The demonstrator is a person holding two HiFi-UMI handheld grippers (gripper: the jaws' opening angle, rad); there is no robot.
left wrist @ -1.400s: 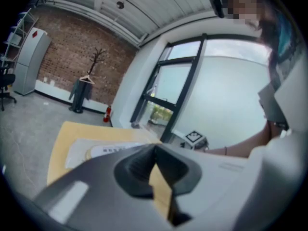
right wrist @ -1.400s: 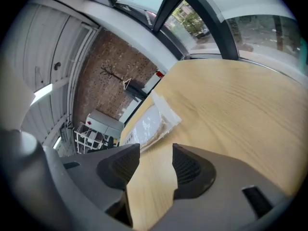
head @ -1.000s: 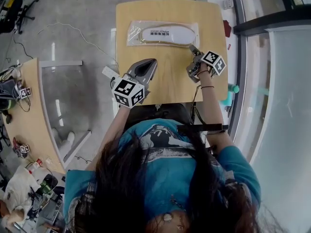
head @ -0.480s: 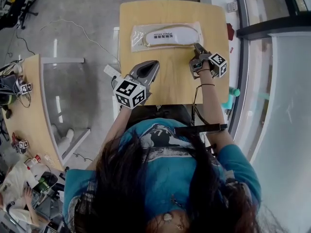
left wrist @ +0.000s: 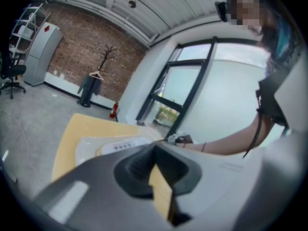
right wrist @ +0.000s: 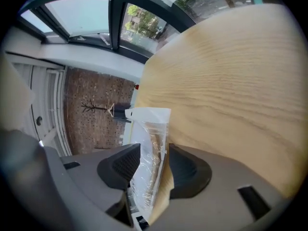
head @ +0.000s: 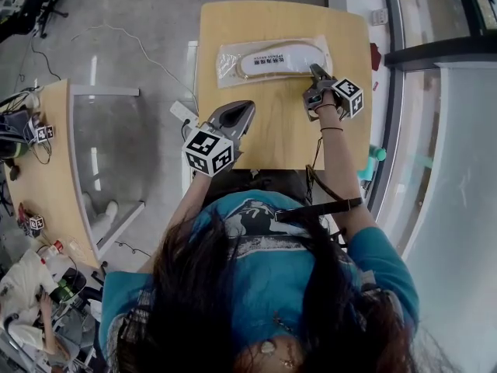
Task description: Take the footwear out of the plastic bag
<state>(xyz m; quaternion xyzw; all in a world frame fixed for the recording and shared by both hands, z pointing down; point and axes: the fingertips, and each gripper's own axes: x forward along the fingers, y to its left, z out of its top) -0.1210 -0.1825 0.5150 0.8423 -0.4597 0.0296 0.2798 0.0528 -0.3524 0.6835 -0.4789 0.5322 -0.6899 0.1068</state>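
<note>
Footwear (head: 279,62): flat white sole-shaped piece with a tan rim and a strip of dark print, enclosed in the bag, lying lengthwise on the far half of the table.
Plastic bag (head: 230,56): clear, crinkled, rectangular, flat on the wood, long side parallel to the table's far edge, right end reaching in between the right gripper's jaws.
Table (head: 279,134): light wooden top with rounded corners, bare apart from the bag.
Right gripper (head: 316,71): grey two-jaw tool with a black-and-white marker cube, at the bag's right end, pointed slightly down. Jaws spread wide, bag end standing edge-on between the ribbed black pads, not pinched, a wedge of table showing beside it.
Left gripper (head: 246,108): same grey tool with its own marker cube, over the near left part of the table, well apart from the bag. Jaws closed together, nothing gripped, only a thin sliver of wood visible in the seam.
Person: blue printed shirt (head: 264,247), long dark hair, thin dark band on the right wrist.
Surroundings: grey floor (head: 132,22) to the left, second wooden desk (head: 43,169) with small clutter at the far left, window frame (head: 388,92) along the right.
</note>
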